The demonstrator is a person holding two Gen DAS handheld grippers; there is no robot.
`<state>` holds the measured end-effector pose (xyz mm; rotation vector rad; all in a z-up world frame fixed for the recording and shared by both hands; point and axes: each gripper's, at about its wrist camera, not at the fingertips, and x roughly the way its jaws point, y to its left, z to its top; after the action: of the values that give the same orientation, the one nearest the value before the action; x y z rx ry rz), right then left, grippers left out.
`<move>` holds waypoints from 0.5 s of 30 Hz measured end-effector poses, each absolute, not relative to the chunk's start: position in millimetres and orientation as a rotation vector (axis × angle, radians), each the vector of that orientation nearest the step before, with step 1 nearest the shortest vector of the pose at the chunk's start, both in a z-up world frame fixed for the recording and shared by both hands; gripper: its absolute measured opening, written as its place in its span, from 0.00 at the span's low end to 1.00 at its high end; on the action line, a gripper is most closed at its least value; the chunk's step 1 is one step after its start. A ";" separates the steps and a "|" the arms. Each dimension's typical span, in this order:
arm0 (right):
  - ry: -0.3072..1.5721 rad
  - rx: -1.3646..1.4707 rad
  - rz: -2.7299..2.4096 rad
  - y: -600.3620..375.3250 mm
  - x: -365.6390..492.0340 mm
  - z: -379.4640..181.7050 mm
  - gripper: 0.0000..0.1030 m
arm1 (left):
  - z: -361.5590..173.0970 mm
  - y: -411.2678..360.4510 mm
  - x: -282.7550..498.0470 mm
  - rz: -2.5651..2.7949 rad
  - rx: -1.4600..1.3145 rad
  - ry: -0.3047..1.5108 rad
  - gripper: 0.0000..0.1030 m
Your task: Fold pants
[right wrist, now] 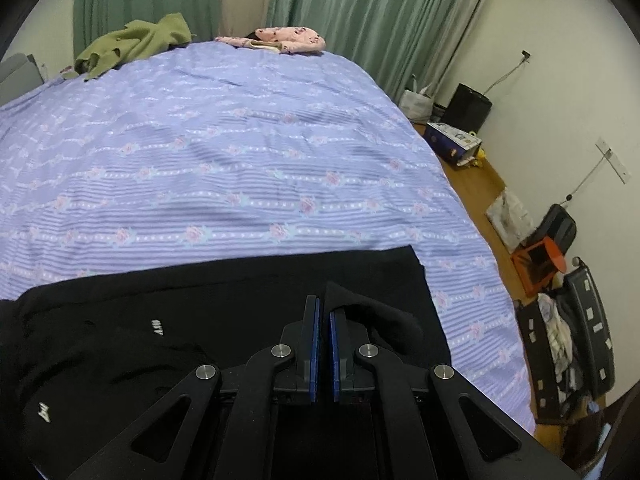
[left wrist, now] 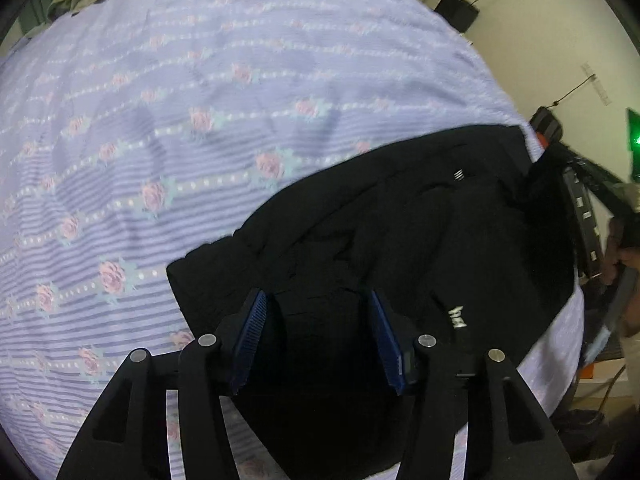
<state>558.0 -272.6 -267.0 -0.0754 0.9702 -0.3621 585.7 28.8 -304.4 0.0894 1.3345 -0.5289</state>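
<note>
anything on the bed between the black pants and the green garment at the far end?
Nothing: in the right wrist view only bare floral bedspread lies between the black pants and the green garment.

Black pants (right wrist: 224, 304) lie on a lilac bedspread (right wrist: 240, 152) striped with pink roses; curtains (right wrist: 360, 12) are green.

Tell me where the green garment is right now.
The green garment lies crumpled at the far left corner of the bed in the right wrist view, left of the pink clothing, in front of the curtains.
</note>
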 end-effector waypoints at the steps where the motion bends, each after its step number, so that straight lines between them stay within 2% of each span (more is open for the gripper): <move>1: 0.975 -0.076 -0.367 -274.0 557.5 -268.6 0.05 | -310.7 26.8 586.3 -0.531 0.083 1.349 0.51; 4: 0.979 -0.085 -0.380 -276.4 555.2 -271.0 0.05 | -322.9 24.8 586.9 -0.496 0.053 1.353 0.51; 5: 0.979 -0.087 -0.385 -277.0 554.5 -271.6 0.05 | -324.5 26.3 587.1 -0.475 0.032 1.351 0.44; 7: 0.982 -0.087 -0.401 -279.8 552.7 -272.8 0.05 | -320.7 28.0 584.4 -0.462 0.003 1.325 0.40; 15: 0.873 0.006 -0.483 -299.5 534.7 -242.7 0.05 | -240.7 29.0 551.8 -0.445 0.016 1.049 0.38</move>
<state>534.7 -299.5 -242.7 0.0059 0.8728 -0.4832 551.8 29.0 -240.7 0.0157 1.0488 -0.4452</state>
